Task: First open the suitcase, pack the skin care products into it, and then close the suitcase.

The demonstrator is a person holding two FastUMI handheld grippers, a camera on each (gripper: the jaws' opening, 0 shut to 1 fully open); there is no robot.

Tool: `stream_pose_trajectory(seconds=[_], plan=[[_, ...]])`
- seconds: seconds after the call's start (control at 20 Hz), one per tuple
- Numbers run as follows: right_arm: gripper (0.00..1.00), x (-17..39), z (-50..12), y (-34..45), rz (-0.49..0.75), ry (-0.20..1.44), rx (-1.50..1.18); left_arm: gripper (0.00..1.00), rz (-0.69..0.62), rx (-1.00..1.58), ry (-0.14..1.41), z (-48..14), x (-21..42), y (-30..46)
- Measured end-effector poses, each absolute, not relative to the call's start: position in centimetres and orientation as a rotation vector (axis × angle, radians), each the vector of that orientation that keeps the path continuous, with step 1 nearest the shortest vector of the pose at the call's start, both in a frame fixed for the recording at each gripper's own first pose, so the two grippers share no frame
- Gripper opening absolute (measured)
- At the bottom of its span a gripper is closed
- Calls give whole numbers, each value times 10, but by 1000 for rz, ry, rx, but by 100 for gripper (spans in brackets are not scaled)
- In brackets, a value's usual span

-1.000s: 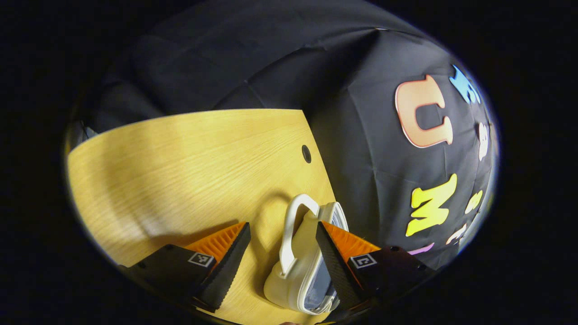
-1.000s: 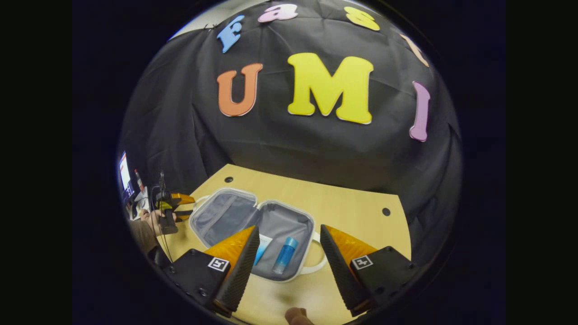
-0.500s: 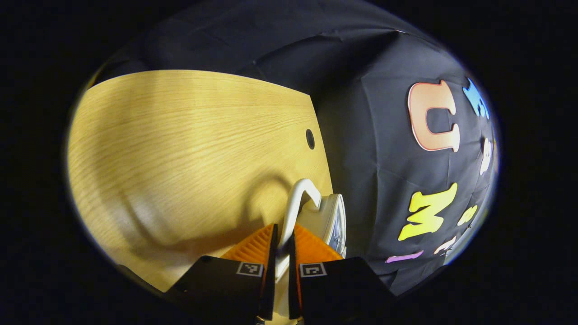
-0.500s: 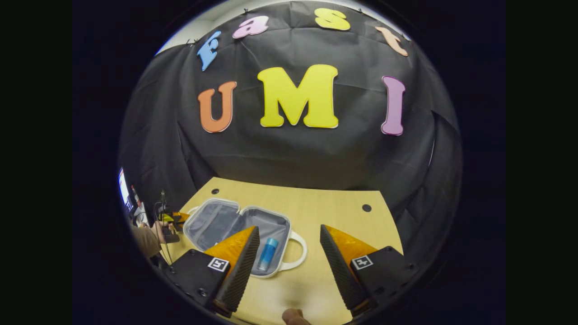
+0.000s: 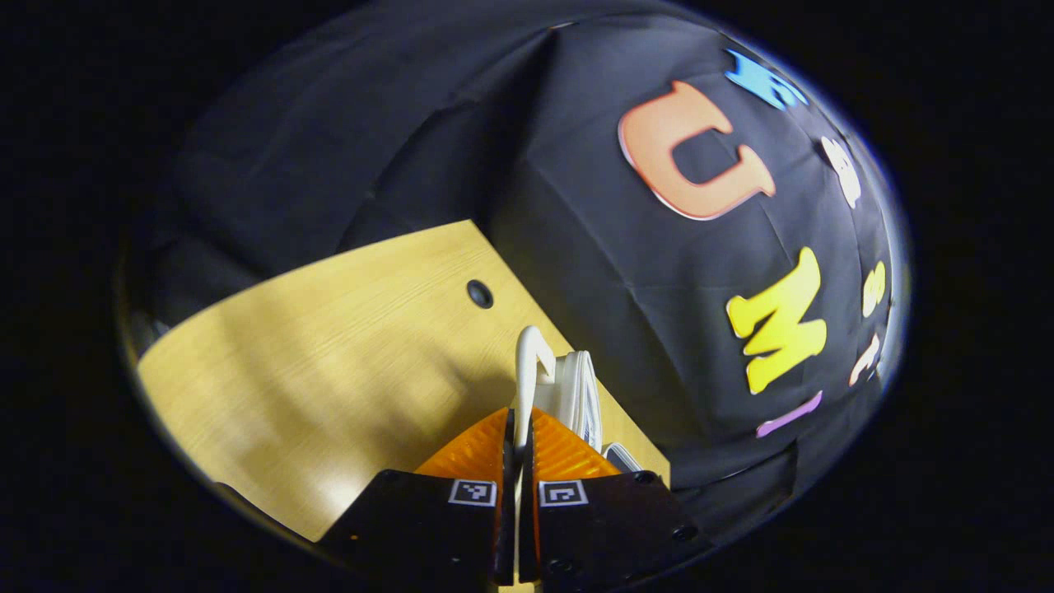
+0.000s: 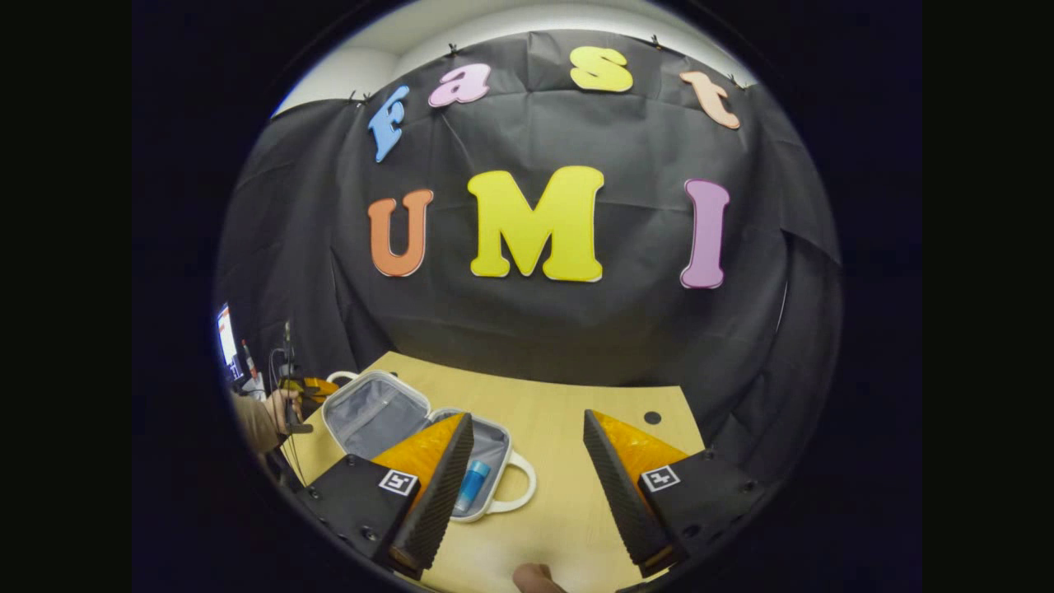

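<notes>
Left gripper view: left gripper (image 5: 517, 428) clenched on the white carry handle (image 5: 527, 362) of the suitcase lid (image 5: 576, 387), both fingers pressing the strap from either side; lid stands on edge just beyond the fingers, near the table's far edge. Wood-grain table (image 5: 329, 362) w/ a round cable hole (image 5: 479, 293) to the upper left of the handle.

Right gripper view: right gripper (image 6: 527, 486) released, fingers wide apart, hovering above the table (image 6: 560, 461) w/ nothing between them. Suitcase (image 6: 375, 412) lies open at lower left, grey lining showing; lid half tilted up on the left, base half on the table w/ its own white handle (image 6: 515, 486) toward the camera. A blue bottle (image 6: 473, 486) lies in the base half, partly hidden by the right gripper's near finger (image 6: 436, 478). At the far left, a person's hand (image 6: 280, 408) holds the left gripper at the lid's edge. Second cable hole (image 6: 651, 417) near the table's far right corner. A fingertip (image 6: 535, 576) shows at the bottom edge.
</notes>
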State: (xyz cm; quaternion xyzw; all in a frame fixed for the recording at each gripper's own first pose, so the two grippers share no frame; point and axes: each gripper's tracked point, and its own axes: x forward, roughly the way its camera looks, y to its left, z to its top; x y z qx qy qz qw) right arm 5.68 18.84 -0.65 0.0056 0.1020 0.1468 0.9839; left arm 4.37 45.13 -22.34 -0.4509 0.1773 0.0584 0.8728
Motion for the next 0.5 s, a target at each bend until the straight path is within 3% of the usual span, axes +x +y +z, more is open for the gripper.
stream_pose_trajectory(seconds=[0.5], plan=[[80,57,1,143,352,170,15,5,139,-458,259,-118,36,374]])
